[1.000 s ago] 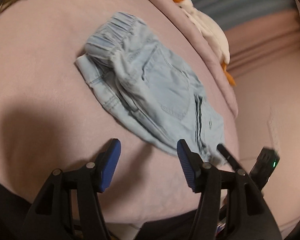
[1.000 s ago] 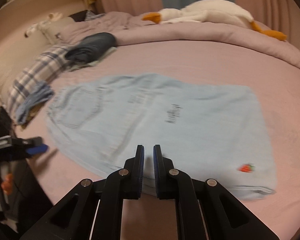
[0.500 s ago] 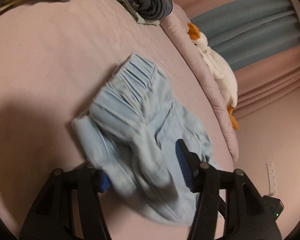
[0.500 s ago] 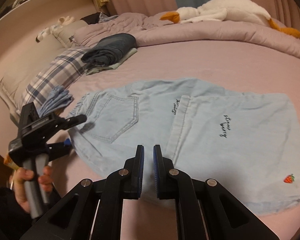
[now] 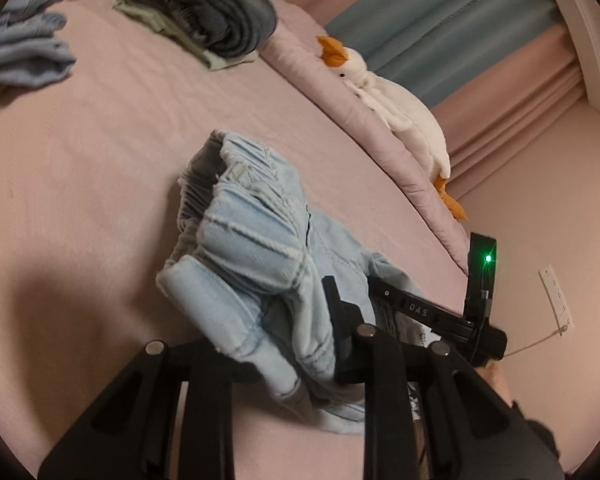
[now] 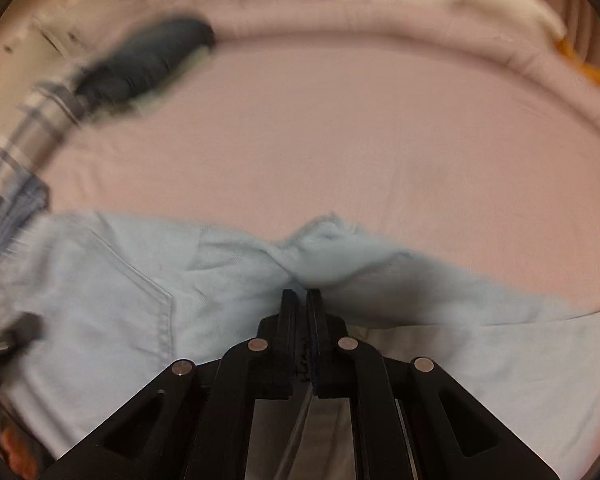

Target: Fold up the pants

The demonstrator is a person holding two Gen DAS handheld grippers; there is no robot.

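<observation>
The only readable text is the pale lettering "DAS" on the black arm of the right gripper, seen from the left wrist. The right wrist view is blurred and shows none.

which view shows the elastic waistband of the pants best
The left wrist view: the gathered waistband is sharp there, bunched up ahead of the left claw. The right wrist view is blurred and shows only a back pocket and the legs.
</observation>
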